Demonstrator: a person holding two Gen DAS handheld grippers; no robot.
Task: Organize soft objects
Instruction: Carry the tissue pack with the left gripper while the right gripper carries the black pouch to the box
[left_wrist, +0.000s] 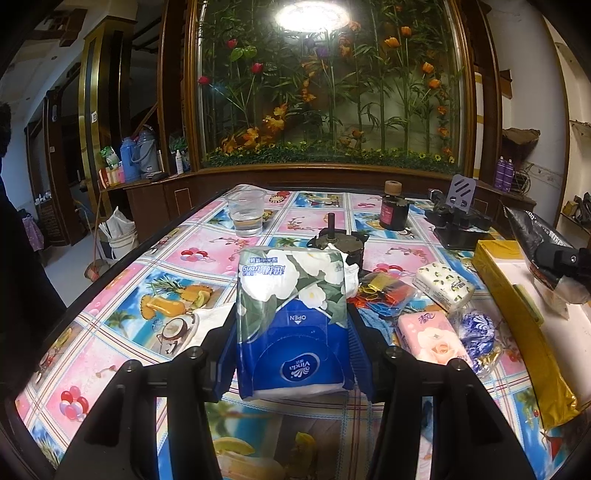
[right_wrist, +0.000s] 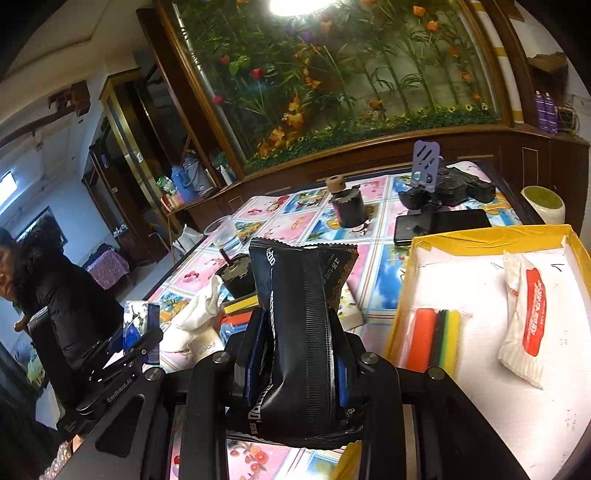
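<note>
The left tongs (left_wrist: 291, 347) are closed on a blue-and-white soft tissue pack printed with white flowers (left_wrist: 293, 314), one blue pad pressed to each long side, so the pack's long axis runs straight ahead along the fingers, its "OPEN" flap face up and its far end pointing toward the clear plastic cup (left_wrist: 245, 213). The pack is held above the tabletop covered in a fruit-and-balloon patterned cloth (left_wrist: 122, 306), the tool roughly level. To its right on the cloth lie a pink rose-printed tissue pack (left_wrist: 430, 338), a white tissue pack with small green prints (left_wrist: 443, 286) and a blue-and-white patterned pouch (left_wrist: 476, 328). The right tongs (right_wrist: 303, 347) are clamped on a black glossy sealed packet with a ribbed centre seam (right_wrist: 301, 332), squeezed at its middle, its long axis also running forward and its crimped far end raised. This packet hangs over the tabletop just left of the yellow-edged white cardboard box (right_wrist: 495, 236), the tool tilted. Inside the box lie a white packet with red lettering (right_wrist: 526, 325) and a bundle of orange, black, green and yellow strips (right_wrist: 437, 339).
</note>
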